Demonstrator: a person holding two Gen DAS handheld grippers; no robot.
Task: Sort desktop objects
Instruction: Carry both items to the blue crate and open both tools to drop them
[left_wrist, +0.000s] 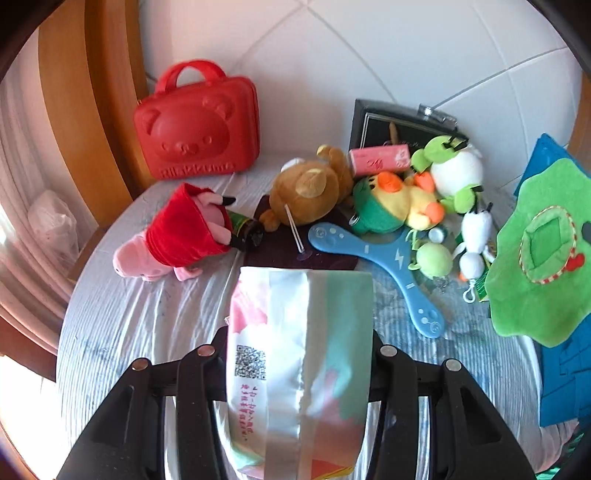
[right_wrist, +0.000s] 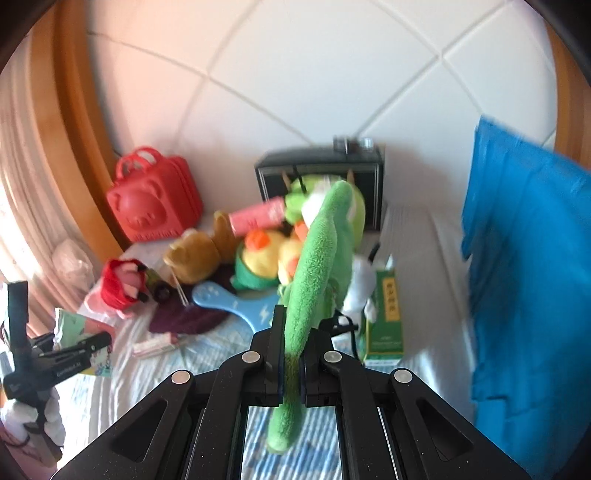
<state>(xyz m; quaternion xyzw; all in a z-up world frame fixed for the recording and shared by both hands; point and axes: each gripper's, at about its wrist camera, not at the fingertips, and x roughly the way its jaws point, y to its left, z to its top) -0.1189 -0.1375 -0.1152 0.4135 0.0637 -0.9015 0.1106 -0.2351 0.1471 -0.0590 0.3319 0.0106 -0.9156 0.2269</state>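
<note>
Both grippers are loaded: the left gripper (left_wrist: 299, 354) clasps a foil packet (left_wrist: 299, 362), the right gripper (right_wrist: 293, 354) pinches a green plush mat (right_wrist: 314, 266). Most toys, the brown bear (left_wrist: 310, 188) among them, lie heaped unsorted beside the red case (left_wrist: 195, 125).

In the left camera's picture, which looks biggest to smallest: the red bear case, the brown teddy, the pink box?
1. Red bear case, clearly largest.
2. Brown teddy.
3. Pink box, smallest.
All three lie at a similar distance, so the order looks reliable.
</note>
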